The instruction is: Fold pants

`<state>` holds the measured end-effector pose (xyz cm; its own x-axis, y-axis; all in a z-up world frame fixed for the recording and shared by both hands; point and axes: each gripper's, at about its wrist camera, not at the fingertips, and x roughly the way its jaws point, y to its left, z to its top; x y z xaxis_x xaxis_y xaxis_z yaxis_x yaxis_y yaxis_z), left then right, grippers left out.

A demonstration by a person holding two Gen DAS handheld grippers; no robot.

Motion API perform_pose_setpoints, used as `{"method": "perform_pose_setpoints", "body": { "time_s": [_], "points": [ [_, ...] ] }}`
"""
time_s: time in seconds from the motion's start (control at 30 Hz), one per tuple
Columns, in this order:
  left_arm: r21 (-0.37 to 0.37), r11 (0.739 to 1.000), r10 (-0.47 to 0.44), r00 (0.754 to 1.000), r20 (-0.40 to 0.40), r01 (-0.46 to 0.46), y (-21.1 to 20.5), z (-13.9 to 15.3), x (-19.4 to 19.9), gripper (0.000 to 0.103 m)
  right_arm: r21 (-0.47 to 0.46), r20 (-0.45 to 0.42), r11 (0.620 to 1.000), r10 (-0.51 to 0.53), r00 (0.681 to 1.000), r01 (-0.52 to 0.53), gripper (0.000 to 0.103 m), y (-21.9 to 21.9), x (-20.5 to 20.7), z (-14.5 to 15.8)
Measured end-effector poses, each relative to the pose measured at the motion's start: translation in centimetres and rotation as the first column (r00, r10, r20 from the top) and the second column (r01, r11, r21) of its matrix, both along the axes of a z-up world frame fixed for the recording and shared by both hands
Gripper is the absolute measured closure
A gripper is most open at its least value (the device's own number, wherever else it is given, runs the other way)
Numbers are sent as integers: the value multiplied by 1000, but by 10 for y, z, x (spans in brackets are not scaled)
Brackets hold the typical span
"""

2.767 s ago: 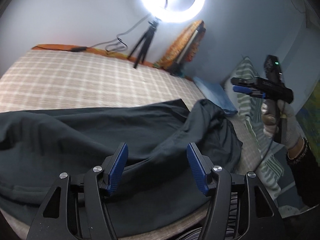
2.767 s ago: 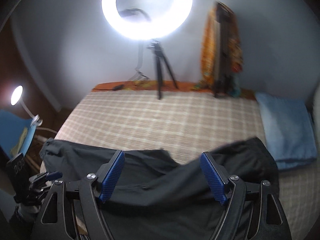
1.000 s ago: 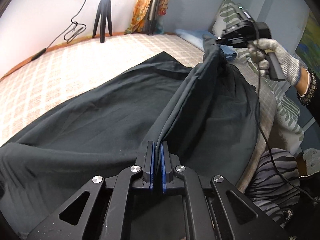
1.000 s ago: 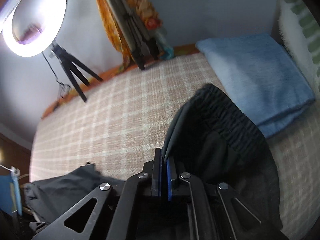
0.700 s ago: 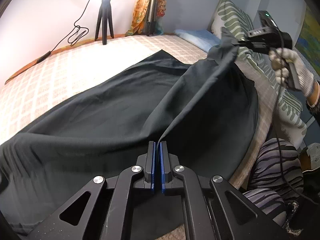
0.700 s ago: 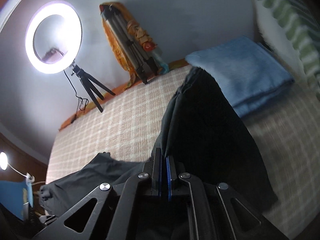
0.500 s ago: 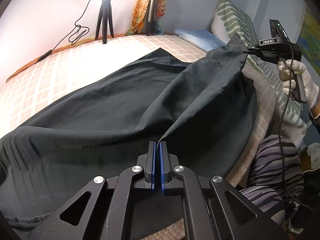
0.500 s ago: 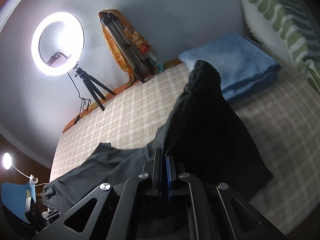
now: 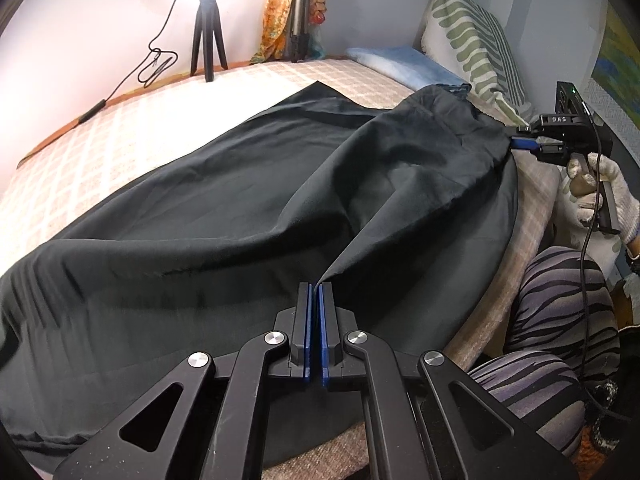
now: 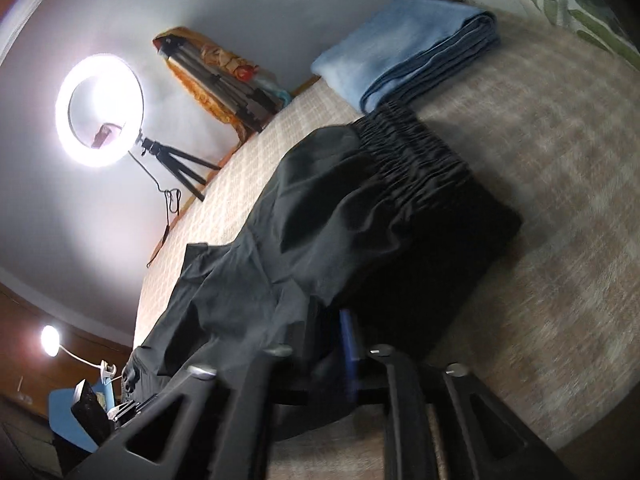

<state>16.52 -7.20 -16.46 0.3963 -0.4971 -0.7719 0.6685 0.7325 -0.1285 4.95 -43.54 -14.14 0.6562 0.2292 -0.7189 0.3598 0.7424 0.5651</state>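
Note:
Dark pants (image 9: 240, 208) lie lengthwise on the checked bed (image 9: 100, 140), one layer folded over the other. My left gripper (image 9: 314, 292) is shut on a fold of the pants near the bed's front edge. In the left wrist view my right gripper (image 9: 520, 143) sits at the corner of the waist end, held by a gloved hand (image 9: 600, 188). In the blurred right wrist view the right gripper (image 10: 326, 320) has its jaws opening. Dark pants (image 10: 360, 208) cloth lies loose between the parted pads, and the gathered waistband (image 10: 412, 152) rests on the bed (image 10: 540, 160).
A folded blue blanket (image 9: 400, 66) and a leaf-print pillow (image 9: 472, 48) lie at the head of the bed. A tripod (image 9: 206, 36) with a ring light (image 10: 98, 110) stands at the far side. A person's striped leg (image 9: 560, 300) is beside the bed's near edge.
My right gripper carried the waist end outward and down onto the bed, then its jaws parted. The raised cloth has sunk flatter. My left gripper stays shut on its fold.

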Motion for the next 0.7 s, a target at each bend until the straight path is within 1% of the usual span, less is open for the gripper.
{"method": "perform_pose_setpoints", "body": {
  "time_s": [0.03, 0.07, 0.13, 0.2, 0.23, 0.3, 0.37, 0.4, 0.47, 0.5, 0.53, 0.57, 0.7],
  "points": [
    [-1, 1000, 2, 1000, 5, -2, 0, 0, -1, 101, -4, 9, 1000, -11, 1000, 11, 55, -4, -1, 1],
    [-5, 1000, 2, 1000, 12, -2, 0, 1, -1, 101, 1, 24, 1000, -25, 999, 25, 51, -10, -1, 3],
    [-19, 1000, -2, 1000, 13, 2, -1, 2, -2, 101, 31, 40, 999, -39, 998, 38, 51, -21, 2, 4],
    [-12, 1000, 1, 1000, 1, -1, -3, 2, -3, 100, 35, 37, 997, -66, 997, 64, 52, -31, 5, 5],
    [-8, 1000, 0, 1000, -1, 0, -4, 1, -3, 95, 37, 33, 996, -77, 997, 76, 52, -35, 7, 5],
    [12, 1000, -1, 1000, 4, 1, -8, 0, -3, 93, 64, 23, 994, -89, 996, 87, 54, -45, 12, 2],
    [30, 999, 12, 1000, 4, -13, -10, -2, -1, 91, 67, -2, 994, -84, 996, 84, 70, -47, 20, -3],
    [32, 999, 19, 1000, 3, -20, -11, -3, 0, 91, 67, -6, 995, -80, 997, 80, 73, -47, 22, -5],
    [24, 999, 26, 1000, -1, -26, -10, -5, 2, 91, 64, -18, 996, -69, 997, 70, 93, -46, 24, -8],
    [20, 999, 30, 1000, 3, -30, -9, -5, 3, 91, 58, -24, 996, -70, 997, 71, 97, -45, 24, -9],
    [17, 999, 30, 1000, 8, -30, -8, -5, 3, 92, 51, -27, 996, -72, 997, 73, 101, -46, 22, -9],
    [17, 999, 30, 999, 13, -31, -8, -5, 3, 95, 50, -20, 996, -73, 997, 74, 103, -46, 20, -8],
    [12, 1000, 25, 999, 33, -25, -5, 0, 2, 99, 44, 22, 995, -88, 996, 87, 103, -52, 10, 8]
  ]
}}
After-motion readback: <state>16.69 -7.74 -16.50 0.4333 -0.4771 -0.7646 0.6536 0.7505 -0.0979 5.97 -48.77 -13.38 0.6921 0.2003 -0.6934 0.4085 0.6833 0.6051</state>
